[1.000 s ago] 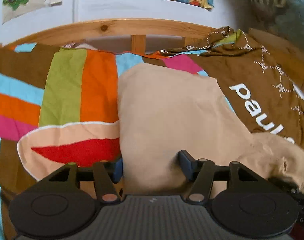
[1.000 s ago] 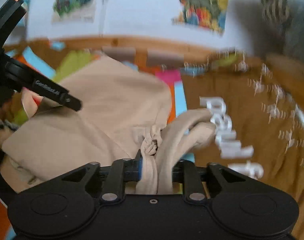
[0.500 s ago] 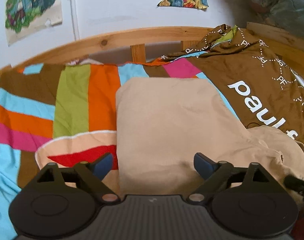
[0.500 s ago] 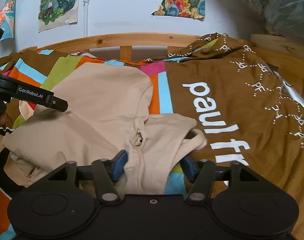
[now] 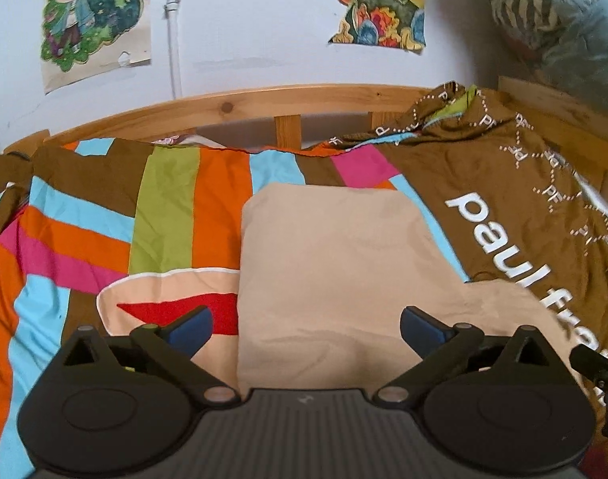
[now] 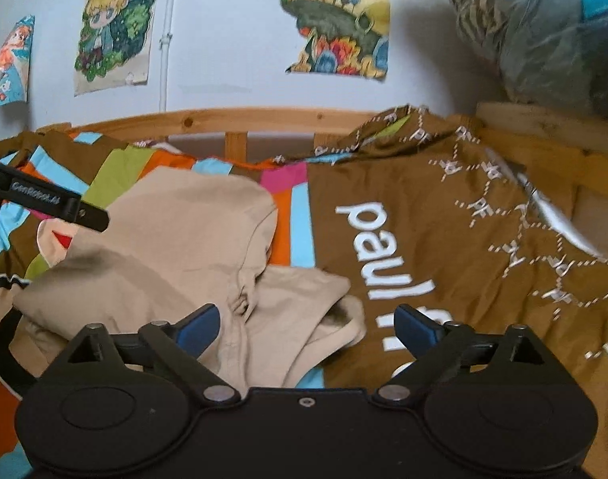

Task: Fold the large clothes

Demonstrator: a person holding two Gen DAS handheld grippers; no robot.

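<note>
A beige hooded garment (image 5: 335,275) lies folded in a rough rectangle on the colourful bedspread (image 5: 164,207). In the right wrist view its body (image 6: 176,255) lies to the left and its hood (image 6: 304,319) lies crumpled at the near right. My left gripper (image 5: 305,325) is open and empty, just above the garment's near edge. My right gripper (image 6: 305,325) is open and empty above the hood. The left gripper's finger (image 6: 48,199) shows at the left edge of the right wrist view.
A brown cover with white "paul" lettering (image 6: 443,239) lies bunched on the bed's right half. A wooden bed rail (image 5: 264,103) runs along the far edge under a wall with posters. Bagged bedding (image 6: 543,40) is stacked at the upper right.
Both grippers have opened and let go of the beige garment. Both have drawn back and up. The hood has dropped onto the bed.
</note>
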